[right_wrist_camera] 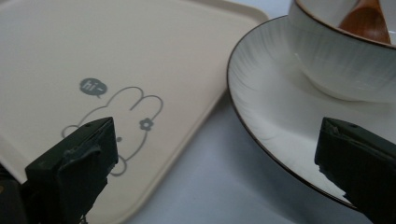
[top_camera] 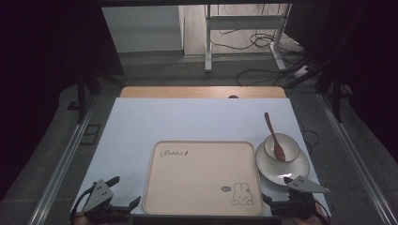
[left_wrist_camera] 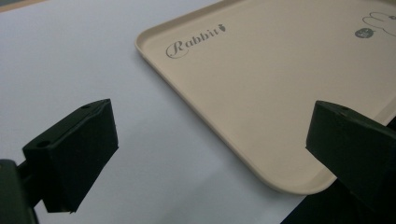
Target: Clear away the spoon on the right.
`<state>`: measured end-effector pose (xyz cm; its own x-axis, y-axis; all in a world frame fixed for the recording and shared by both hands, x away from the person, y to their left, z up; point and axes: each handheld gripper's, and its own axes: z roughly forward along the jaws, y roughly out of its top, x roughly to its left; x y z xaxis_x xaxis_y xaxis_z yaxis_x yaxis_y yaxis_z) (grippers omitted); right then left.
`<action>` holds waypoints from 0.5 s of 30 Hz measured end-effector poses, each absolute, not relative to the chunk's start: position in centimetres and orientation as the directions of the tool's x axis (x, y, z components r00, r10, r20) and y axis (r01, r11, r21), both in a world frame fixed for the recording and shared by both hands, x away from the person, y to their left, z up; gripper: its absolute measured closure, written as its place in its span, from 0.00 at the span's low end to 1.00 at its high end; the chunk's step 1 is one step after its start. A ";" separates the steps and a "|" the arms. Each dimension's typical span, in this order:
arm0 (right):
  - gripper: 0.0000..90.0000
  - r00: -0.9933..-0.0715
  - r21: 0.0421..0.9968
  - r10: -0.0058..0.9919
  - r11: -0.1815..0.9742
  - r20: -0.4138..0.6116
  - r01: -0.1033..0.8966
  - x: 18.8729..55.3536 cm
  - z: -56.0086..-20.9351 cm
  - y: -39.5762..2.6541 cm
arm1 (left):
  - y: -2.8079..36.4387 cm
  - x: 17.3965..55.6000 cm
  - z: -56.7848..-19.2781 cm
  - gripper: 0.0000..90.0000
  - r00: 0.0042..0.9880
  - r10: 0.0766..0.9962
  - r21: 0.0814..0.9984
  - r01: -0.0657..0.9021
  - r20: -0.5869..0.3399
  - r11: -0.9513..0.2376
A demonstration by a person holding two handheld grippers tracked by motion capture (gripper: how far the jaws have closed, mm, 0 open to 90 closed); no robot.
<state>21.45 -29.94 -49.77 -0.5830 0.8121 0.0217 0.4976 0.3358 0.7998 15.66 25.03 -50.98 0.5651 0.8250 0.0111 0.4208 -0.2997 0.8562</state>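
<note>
The left gripper (top_camera: pixel 123 191) and right gripper (right_wrist_camera: pixel 215 154) both stood with jaws spread wide, holding nothing. The beige tray (top_camera: pixel 187 187) lay flat on the white table (top_camera: pixel 187 117) between them. The plate (top_camera: pixel 270 169), carrying a bowl (top_camera: pixel 291 146) and wooden spoon (top_camera: pixel 273 136), sat just beside the tray, near the right gripper.

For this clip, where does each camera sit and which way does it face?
High view: above the near table edge, looking forward and down on the tray, saucer, bowl and spoon; left gripper and right gripper enter at the bottom.
Left gripper view: along its open jaws toward the tray's corner.
Right gripper view: along its open jaws at tray and saucer.
All views share the tray.
</note>
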 end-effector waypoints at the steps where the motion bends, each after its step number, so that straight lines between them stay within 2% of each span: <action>1: 0.00 -0.585 0.804 0.810 0.333 0.023 0.493 21.4 -49.8 -30.0 | 25.0 15.7 -51.0 0.02 0.565 0.825 0.855 0.421 0.013 -0.302; 15: 0.00 -0.629 0.790 0.777 0.406 -0.033 0.460 21.4 -49.9 -29.3 | 25.3 15.8 -51.0 0.02 0.564 0.826 0.857 0.431 -0.012 -0.281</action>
<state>21.44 -29.30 -49.92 -0.6291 0.7766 -0.0333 0.4599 0.4065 0.7895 15.78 25.28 -51.02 0.5639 0.8257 -0.0125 0.4309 -0.2813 0.8574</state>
